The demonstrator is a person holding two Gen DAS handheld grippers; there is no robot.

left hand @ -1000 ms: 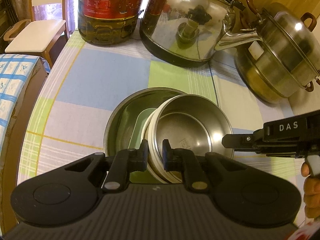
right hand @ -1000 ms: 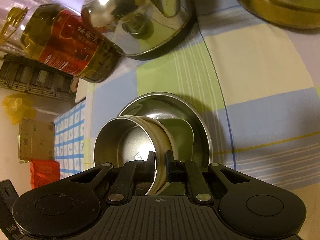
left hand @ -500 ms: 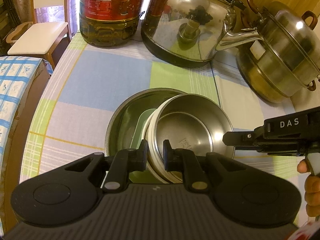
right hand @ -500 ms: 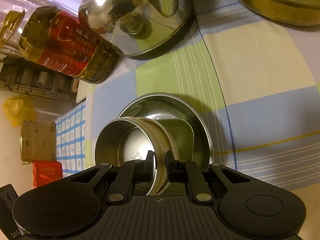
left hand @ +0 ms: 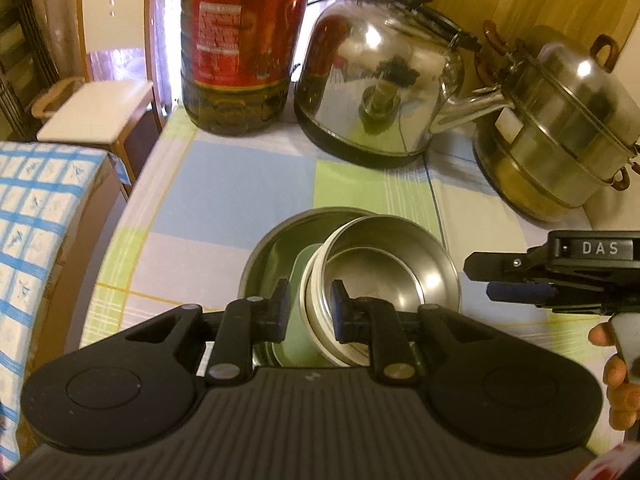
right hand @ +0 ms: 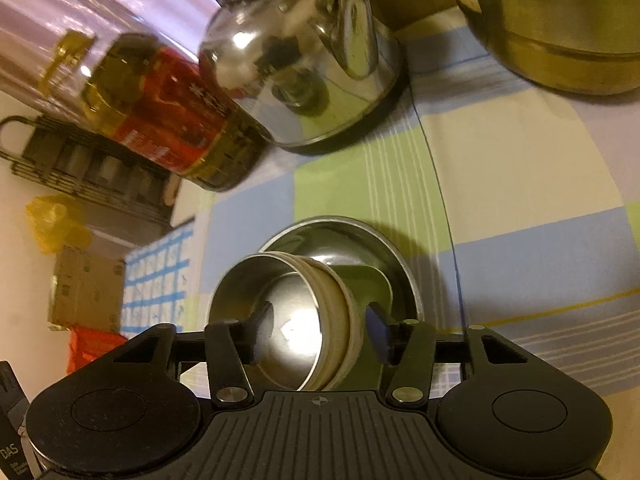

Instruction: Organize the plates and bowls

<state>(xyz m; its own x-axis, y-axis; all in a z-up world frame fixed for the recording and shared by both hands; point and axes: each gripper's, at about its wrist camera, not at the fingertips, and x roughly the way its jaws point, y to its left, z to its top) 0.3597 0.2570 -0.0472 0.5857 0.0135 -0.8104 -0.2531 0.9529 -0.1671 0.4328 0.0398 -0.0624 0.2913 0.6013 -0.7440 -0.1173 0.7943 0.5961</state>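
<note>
A small steel bowl with a cream outer wall rests tilted inside a larger steel bowl, on a pale green square dish. My left gripper has its fingers apart astride the small bowl's near rim, one finger inside and one outside. My right gripper is open wide around the same bowl's rim, with gaps on both sides. The larger bowl and green dish show behind it. The right gripper also shows in the left wrist view, beside the bowl.
On the checked tablecloth stand a big oil bottle, a steel kettle and a stacked steamer pot at the back. The table's left edge drops to a chair and a blue-checked surface.
Both grippers have opened: the right one widely, the left one a little. The small bowl has settled lower into the big bowl. Both cameras have pulled back and up.
</note>
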